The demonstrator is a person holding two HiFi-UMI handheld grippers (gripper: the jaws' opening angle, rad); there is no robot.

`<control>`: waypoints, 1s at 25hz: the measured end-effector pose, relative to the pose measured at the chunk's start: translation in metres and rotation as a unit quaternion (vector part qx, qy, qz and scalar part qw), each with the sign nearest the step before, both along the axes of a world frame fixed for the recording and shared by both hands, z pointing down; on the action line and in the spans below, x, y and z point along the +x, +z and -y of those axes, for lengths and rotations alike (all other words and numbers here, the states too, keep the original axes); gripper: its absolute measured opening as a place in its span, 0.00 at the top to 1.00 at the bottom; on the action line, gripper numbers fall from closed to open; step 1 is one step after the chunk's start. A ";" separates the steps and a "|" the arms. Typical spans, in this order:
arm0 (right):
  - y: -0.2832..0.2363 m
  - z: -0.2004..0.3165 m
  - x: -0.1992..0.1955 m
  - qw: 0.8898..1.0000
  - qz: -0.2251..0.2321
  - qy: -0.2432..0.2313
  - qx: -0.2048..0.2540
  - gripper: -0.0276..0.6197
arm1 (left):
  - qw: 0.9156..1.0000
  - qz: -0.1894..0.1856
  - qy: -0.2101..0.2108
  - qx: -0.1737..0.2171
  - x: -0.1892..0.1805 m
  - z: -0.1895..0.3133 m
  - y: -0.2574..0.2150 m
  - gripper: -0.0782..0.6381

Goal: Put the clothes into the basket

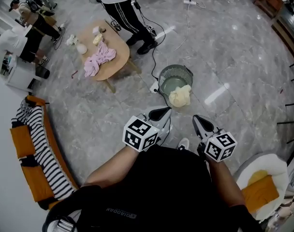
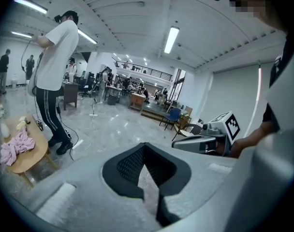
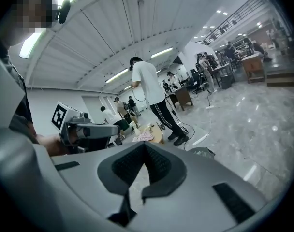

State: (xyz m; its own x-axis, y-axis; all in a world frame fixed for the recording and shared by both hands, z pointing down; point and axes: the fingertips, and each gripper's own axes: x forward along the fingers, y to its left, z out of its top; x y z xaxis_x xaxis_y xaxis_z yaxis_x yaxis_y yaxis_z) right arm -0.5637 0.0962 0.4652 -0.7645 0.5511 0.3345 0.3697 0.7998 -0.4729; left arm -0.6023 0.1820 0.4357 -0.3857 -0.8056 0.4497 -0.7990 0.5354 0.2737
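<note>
A round wire basket stands on the marble floor ahead of me, and a cream cloth hangs over its near rim. A pink cloth lies crumpled on the low wooden table beyond it to the left; the left gripper view also shows this pink cloth. My left gripper and right gripper are held close to my body, short of the basket, both shut and empty. The right gripper view catches the basket's rim just past the shut jaws.
A person stands behind the table, with cables trailing over the floor to the basket. An orange sofa with a striped garment is at my left. A white chair with an orange cushion sits at my right.
</note>
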 end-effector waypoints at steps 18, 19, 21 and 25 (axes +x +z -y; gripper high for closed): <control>-0.005 -0.078 -0.034 0.999 -0.002 0.048 -0.018 0.94 | 0.997 -0.013 0.072 0.007 -0.026 -0.057 0.003 0.89; -0.005 -0.079 -0.033 0.999 0.000 0.048 -0.017 0.94 | 0.997 -0.011 0.069 0.009 -0.028 -0.059 0.002 0.89; -0.006 -0.083 -0.032 0.999 0.002 0.049 -0.015 0.94 | 0.998 -0.010 0.067 0.010 -0.030 -0.063 0.001 0.89; -0.007 -0.086 -0.030 0.998 0.002 0.054 -0.012 0.94 | 0.998 -0.013 0.069 0.009 -0.029 -0.068 0.003 0.89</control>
